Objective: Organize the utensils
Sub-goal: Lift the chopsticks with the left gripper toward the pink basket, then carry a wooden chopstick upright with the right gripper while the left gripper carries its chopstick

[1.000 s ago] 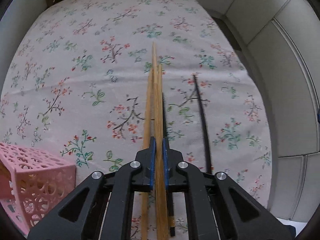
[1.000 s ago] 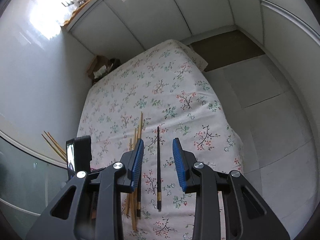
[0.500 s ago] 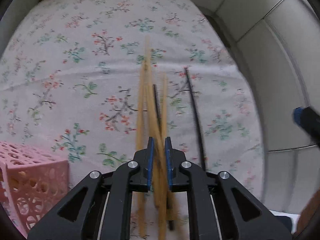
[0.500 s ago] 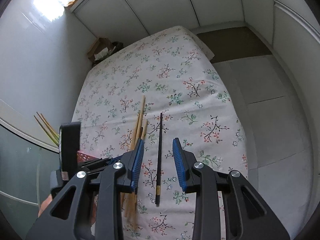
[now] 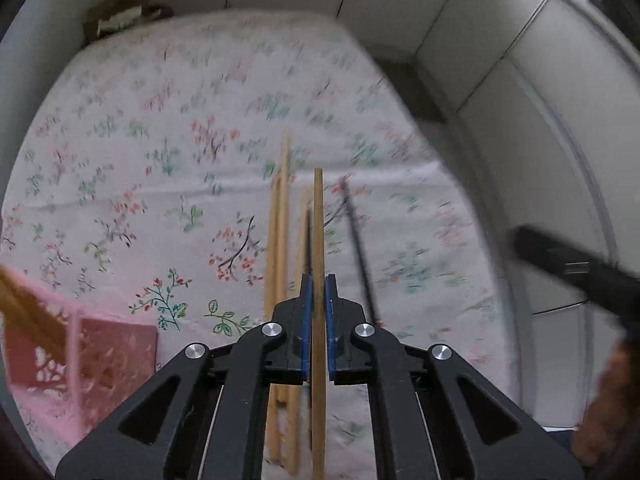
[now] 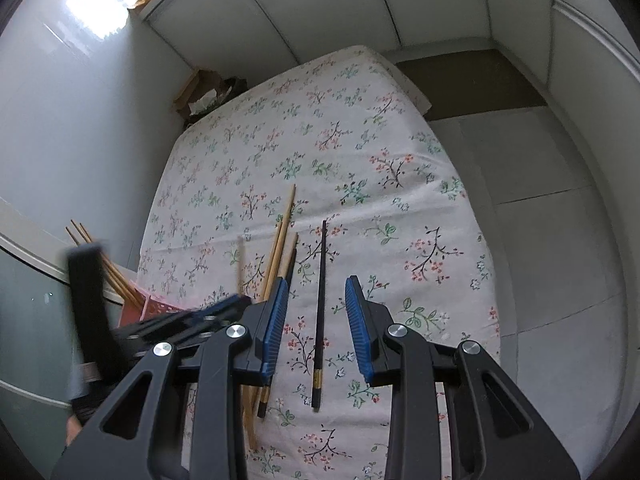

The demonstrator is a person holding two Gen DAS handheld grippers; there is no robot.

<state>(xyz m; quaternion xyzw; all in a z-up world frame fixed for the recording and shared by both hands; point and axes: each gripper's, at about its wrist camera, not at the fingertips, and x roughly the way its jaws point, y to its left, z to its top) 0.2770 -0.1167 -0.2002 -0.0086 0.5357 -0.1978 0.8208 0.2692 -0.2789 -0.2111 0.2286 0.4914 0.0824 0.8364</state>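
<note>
My left gripper [image 5: 318, 282] is shut on one wooden chopstick [image 5: 318, 232] and holds it above the floral cloth [image 5: 160, 160]. Other wooden chopsticks [image 5: 280, 220] and a black chopstick [image 5: 358, 240] lie on the cloth below. My right gripper [image 6: 316, 304] is open and empty above a black chopstick [image 6: 320, 300]; wooden chopsticks [image 6: 280, 240] lie to its left. A pink perforated basket [image 5: 80, 352] at the lower left holds several wooden chopsticks [image 6: 108, 268]. The left gripper shows blurred in the right wrist view [image 6: 192, 320].
The table's right edge [image 6: 472, 220] drops to a grey tiled floor [image 6: 540, 200]. White cabinet walls [image 6: 320, 8] stand behind. A cardboard box [image 6: 200, 92] sits past the far left corner. The right gripper's body shows at the right in the left wrist view [image 5: 580, 268].
My left gripper has lifted one wooden chopstick off the pile and risen; the other chopsticks stay on the cloth. The right gripper has come lower over the black chopstick, still open.
</note>
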